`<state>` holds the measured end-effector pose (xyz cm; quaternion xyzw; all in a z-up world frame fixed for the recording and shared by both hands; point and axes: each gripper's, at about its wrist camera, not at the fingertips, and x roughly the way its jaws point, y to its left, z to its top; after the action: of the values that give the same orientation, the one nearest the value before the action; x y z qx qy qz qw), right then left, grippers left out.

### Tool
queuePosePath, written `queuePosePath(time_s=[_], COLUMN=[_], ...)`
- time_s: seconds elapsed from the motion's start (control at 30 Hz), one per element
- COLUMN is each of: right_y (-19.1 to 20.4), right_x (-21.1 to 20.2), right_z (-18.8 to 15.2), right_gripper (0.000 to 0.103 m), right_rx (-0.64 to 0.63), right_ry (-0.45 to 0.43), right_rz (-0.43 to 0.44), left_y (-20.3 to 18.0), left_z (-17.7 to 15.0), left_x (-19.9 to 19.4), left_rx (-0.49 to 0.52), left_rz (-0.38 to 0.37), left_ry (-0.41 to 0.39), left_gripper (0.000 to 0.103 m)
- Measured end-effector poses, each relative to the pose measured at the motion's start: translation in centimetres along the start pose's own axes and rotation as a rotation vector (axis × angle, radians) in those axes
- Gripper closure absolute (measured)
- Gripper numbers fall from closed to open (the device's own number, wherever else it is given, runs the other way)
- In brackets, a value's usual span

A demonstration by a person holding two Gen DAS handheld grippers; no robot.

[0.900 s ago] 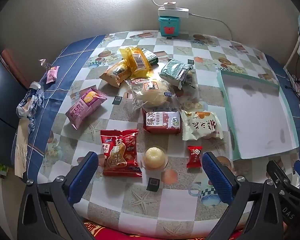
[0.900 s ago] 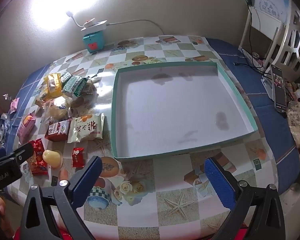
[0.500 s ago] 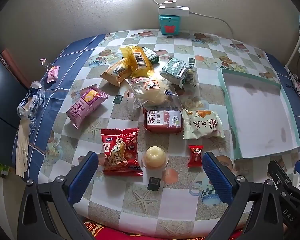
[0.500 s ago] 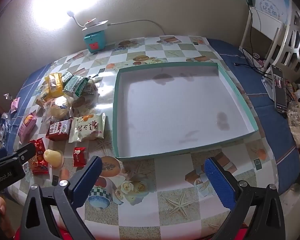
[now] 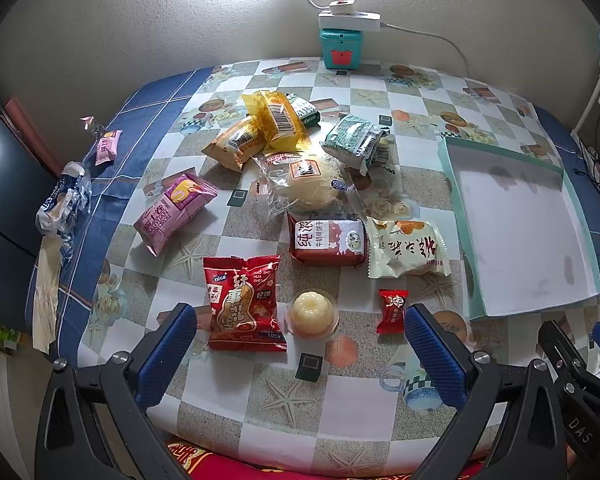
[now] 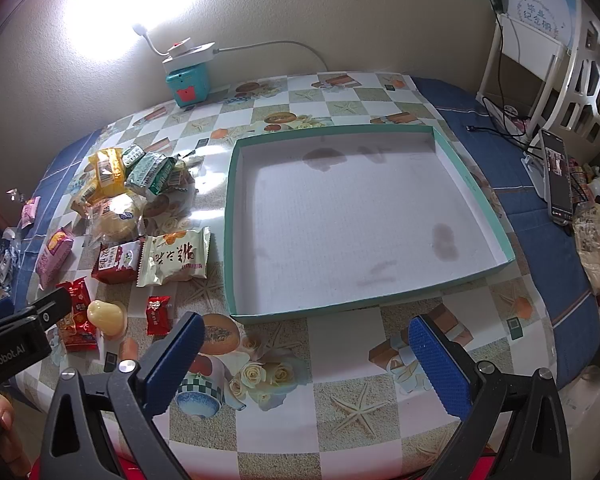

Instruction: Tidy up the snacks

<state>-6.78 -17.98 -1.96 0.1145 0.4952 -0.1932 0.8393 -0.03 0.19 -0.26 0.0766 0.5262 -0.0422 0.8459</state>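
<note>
left gripper (image 5: 300, 346) wide apart, nothing btwn ribbed blue pads, hovering over near table edge. right gripper (image 6: 306, 360) likewise spread, empty, near shallow square tray (image 6: 485, 208), teal rim, stained white card floor, no snacks inside. glossy checkered tablecloth (image 5: 364, 408) w/ starfish print. snacks all on cloth left of tray: crinkly red foil bag (image 5: 242, 308), domed jelly cup (image 5: 311, 313), small red candy (image 5: 392, 311), cream pillow pack (image 5: 408, 248), round bun in clear wrap (image 5: 306, 184), pink pack (image 5: 174, 210).

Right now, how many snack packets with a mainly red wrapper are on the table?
3. The large red peanut bag lies nearest the left gripper, the small red candy is right of the jelly cup, and the red-and-white milk packet is behind them. Others could be hidden in the pile.
</note>
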Motion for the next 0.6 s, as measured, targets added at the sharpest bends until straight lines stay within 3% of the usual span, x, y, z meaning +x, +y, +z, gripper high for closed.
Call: queuePosePath(time_s=[0.6], right_y=[0.07], right_x=[0.07], right_z=[-0.04], right_gripper=[0.0], right_rx=[-0.002], right_ry=[0.0], right_rz=[-0.002], left_y=[-0.03], left_z=[0.0], left_x=[-0.03], left_rx=[0.0], left_rz=[0.002], left_ry=[0.002], left_gripper=[0.0])
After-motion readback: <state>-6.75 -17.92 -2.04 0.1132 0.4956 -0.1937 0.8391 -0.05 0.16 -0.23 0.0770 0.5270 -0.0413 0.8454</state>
